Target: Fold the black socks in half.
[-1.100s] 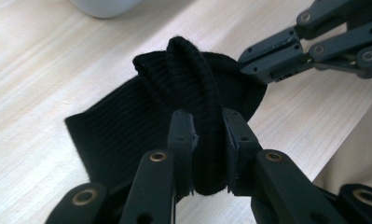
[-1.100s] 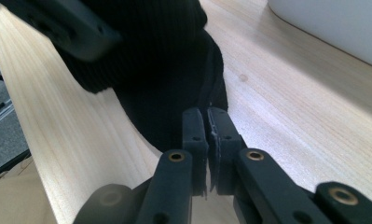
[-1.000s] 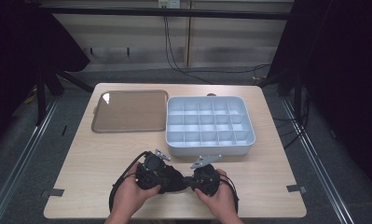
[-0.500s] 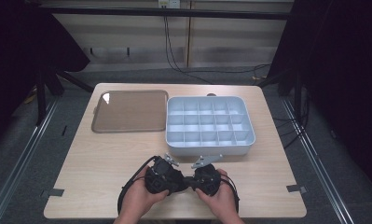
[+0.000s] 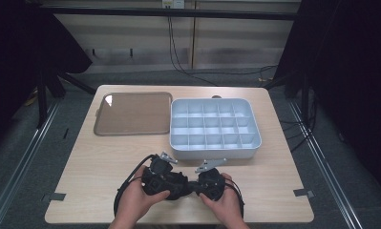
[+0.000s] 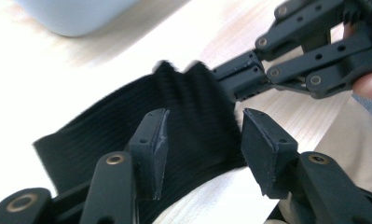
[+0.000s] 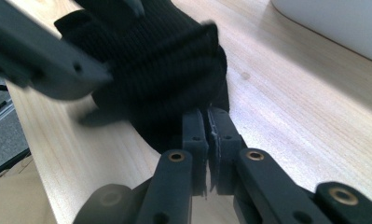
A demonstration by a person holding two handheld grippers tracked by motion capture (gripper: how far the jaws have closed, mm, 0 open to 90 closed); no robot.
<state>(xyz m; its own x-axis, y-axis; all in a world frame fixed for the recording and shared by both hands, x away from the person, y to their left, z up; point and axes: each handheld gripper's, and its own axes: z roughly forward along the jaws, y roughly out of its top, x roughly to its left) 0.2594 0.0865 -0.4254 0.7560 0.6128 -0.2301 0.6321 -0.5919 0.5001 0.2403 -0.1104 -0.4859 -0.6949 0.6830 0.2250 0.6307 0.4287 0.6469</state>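
A black ribbed cloth (image 5: pixel 182 185) lies near the table's front edge between my two grippers. My right gripper (image 7: pixel 207 116) is shut on one edge of the cloth (image 7: pixel 165 79); its pinching jaws (image 6: pixel 230 79) also appear at the upper right of the left gripper view. My left gripper (image 6: pixel 202 126) is open, its two pads spread over the cloth (image 6: pixel 104 135), one pad (image 6: pixel 155 140) close to the fabric. In the high view the left gripper (image 5: pixel 171 183) and right gripper (image 5: pixel 196 186) point at each other, a hand behind each.
A pale grey box (image 5: pixel 214 151) with several empty compartments stands just beyond the grippers, right of centre. A flat brown tray (image 5: pixel 133 113) lies at the back left. Black cables (image 5: pixel 123 191) loop from the grippers toward the front edge.
My left gripper has shifted a little to the right, closer to the right gripper and the cloth. The right gripper has stayed put.
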